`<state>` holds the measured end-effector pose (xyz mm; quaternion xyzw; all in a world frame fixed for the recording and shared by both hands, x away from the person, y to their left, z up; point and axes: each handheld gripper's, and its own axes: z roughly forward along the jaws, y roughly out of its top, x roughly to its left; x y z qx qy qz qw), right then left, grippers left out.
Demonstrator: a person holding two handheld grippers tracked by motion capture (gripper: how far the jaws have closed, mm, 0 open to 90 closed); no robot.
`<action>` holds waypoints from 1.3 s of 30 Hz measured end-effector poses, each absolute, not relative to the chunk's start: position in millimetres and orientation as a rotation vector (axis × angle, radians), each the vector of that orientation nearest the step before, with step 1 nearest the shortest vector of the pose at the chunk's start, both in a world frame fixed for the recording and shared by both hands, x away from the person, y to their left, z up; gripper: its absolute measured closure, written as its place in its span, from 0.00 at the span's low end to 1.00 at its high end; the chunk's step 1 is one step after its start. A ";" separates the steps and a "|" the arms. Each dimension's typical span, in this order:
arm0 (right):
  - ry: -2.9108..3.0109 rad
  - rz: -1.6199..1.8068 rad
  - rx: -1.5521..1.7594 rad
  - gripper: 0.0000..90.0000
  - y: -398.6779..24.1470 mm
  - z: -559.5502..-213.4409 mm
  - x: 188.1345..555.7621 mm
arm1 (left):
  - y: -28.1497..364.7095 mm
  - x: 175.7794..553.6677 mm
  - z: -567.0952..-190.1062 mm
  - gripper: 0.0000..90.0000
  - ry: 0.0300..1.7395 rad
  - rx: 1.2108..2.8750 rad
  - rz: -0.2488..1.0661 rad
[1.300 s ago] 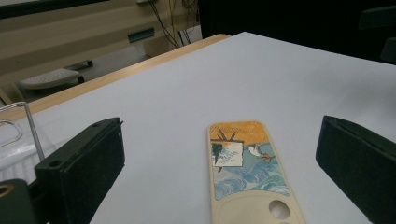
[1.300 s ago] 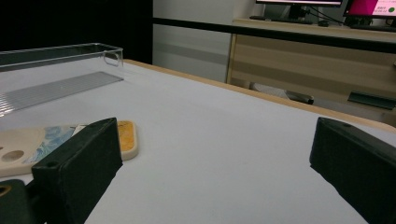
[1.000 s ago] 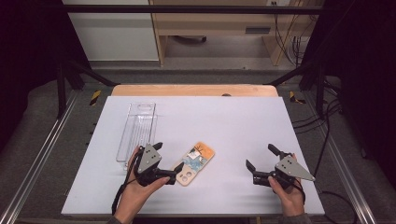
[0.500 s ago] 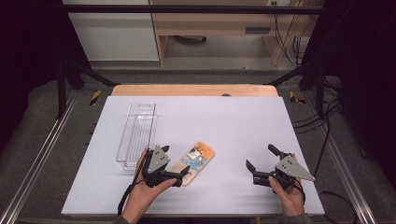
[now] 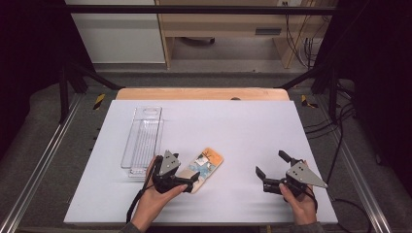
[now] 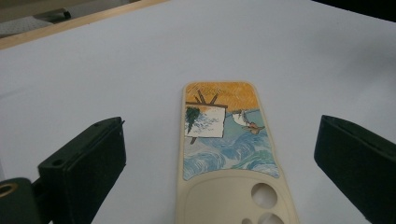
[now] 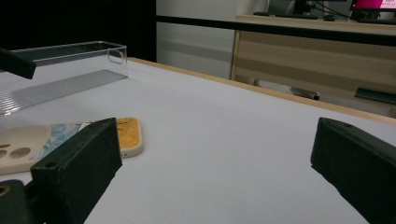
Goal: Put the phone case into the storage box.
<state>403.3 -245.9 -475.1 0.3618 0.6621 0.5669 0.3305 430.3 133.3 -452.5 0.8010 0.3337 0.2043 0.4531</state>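
Note:
A cream phone case (image 5: 204, 168) with a painted picture in orange and blue lies flat on the white table (image 5: 243, 126). My left gripper (image 5: 188, 180) is open at the case's near end, its jaws spread to either side of the phone case (image 6: 224, 154). My right gripper (image 5: 272, 169) is open near the table's front right, with nothing between its jaws; the phone case (image 7: 70, 140) lies off to its left.
A clear plastic tray (image 5: 143, 138) lies lengthwise left of the case, close to the left hand. The same clear tray (image 7: 60, 65) shows far left in the right gripper view. A wooden strip (image 5: 201, 93) edges the table's far side.
My left gripper has moved right and forward, from beside the tray up to the near end of the phone case. The right gripper has stayed still.

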 end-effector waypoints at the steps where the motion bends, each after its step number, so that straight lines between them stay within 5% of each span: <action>1: 1.731 1.483 0.946 0.02 -245.9 -475.1 403.3 | 132.7 430.7 -453.2 0.02 0.824 1.983 0.502; 39: 1.766 1.479 0.946 0.02 -243.0 -477.2 404.8 | 111.6 437.7 -485.1 0.03 0.849 2.213 0.408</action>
